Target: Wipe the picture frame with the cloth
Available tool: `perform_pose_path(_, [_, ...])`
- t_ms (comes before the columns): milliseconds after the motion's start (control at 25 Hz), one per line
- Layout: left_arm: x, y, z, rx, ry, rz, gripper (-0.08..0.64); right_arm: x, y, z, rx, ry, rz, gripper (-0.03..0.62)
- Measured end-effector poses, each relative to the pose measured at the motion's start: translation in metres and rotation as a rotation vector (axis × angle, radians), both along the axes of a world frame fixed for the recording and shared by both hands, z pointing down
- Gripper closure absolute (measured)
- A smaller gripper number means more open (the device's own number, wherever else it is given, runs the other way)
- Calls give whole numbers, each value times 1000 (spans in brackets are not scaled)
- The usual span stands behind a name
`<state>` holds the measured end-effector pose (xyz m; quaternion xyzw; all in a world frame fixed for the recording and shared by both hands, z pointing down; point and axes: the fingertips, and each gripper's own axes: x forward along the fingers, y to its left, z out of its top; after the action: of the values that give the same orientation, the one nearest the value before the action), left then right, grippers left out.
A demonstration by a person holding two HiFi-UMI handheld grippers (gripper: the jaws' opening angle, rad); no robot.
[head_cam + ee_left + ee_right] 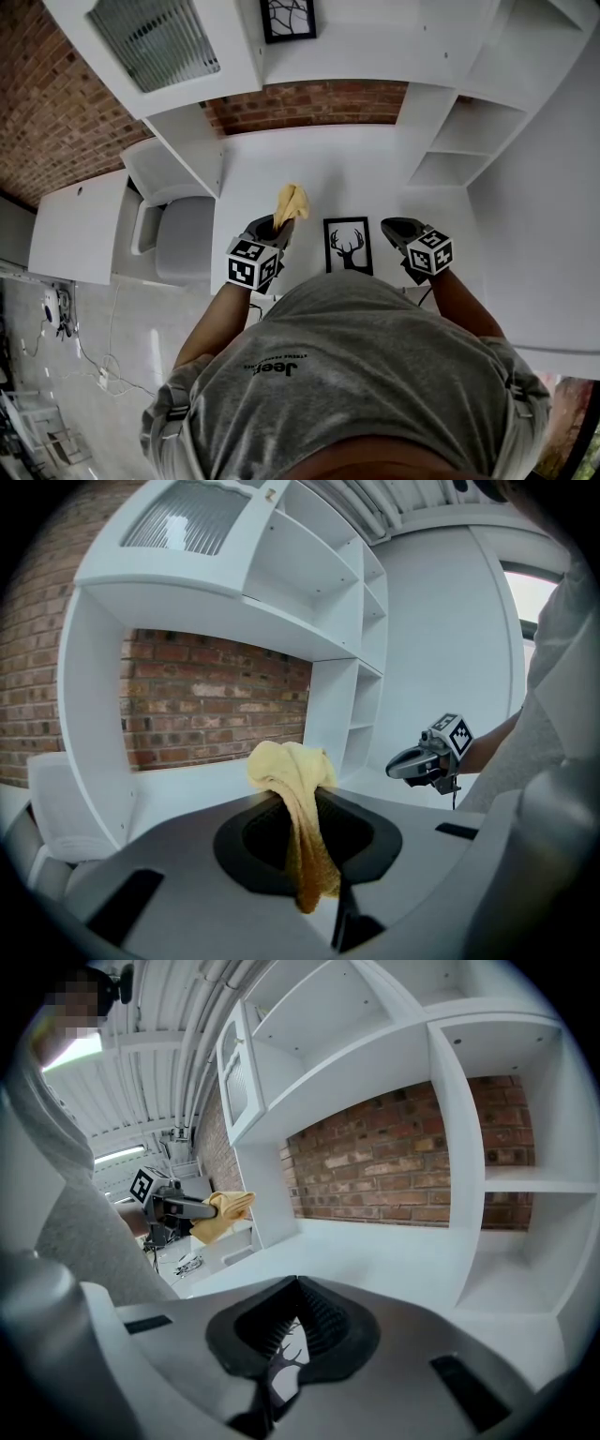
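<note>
A black picture frame [348,246] with a deer print lies flat on the white desk [319,173], between my two grippers. My left gripper [277,223] is shut on a yellow cloth [292,202], which bunches above the jaws and hangs down between them [292,780]. My right gripper [394,228] hovers just right of the frame. Its jaws [298,1283] meet with nothing between them. Part of the deer print [284,1363] shows below them. Each gripper view shows the other gripper, the right one [396,768] and the left one [202,1208] with the cloth [228,1211].
White shelving stands behind the desk against a brick wall [309,103], with open compartments at the right [459,141]. A second framed picture [288,19] stands on an upper shelf. A glass-fronted cabinet door [155,42] is at upper left, and a grey seat [186,239] beside the desk.
</note>
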<state>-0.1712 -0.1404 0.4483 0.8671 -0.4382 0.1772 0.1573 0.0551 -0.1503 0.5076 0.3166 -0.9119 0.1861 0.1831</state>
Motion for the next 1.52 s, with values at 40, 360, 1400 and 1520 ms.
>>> perform_pose_path(40, [0,-1,0,1,1,-2,494,0,-1,1,-1,0,-1,574])
perform_pose_path(360, [-1,-3,-9,15,9,-5,494,-1,-6,-9,17,-1,-5,574])
perform_pose_path(1400, [-4,20,-11,-9,31,-9,494,-5,15,-29,126,7,-10,577])
perform_pose_path(1520, [5,22,-4,-19,33,-5,494,-1,15,-30,151,22,-20,577])
